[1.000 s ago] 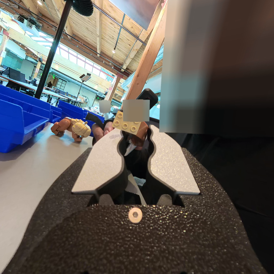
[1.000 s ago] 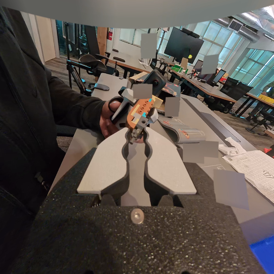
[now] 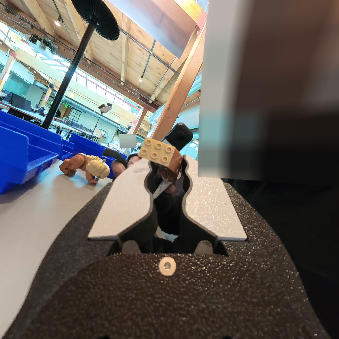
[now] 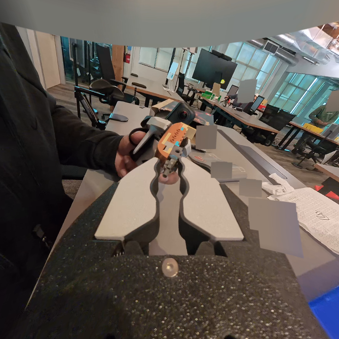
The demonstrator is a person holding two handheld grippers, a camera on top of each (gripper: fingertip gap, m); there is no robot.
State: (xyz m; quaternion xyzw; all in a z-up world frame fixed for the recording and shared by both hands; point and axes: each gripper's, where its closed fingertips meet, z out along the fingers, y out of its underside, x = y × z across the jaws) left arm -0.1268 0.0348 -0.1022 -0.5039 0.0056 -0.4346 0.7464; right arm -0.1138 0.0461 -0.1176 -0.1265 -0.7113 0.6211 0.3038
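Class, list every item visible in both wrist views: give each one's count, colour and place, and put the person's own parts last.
Brick assembly: one, orange, tan and grey, held between both grippers.
Brick animal figure: one, brown and tan, on the table.
Storage bins: several, blue, left on the table.
Printed sheets: a few, white, right on the table.
Table: one, grey, beneath everything.
Left gripper: grey fingers shut on the brick assembly.
Right gripper: grey fingers around its grey pin end.
Hand: one, black sleeve, holding the left gripper.

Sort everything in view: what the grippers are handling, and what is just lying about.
In hand: orange-and-tan toy brick assembly, clamped in left gripper; its grey peg end between right gripper fingertips.
Lying about: brown-and-cream brick animal; blue plastic bins; printed paper sheets; grey table.
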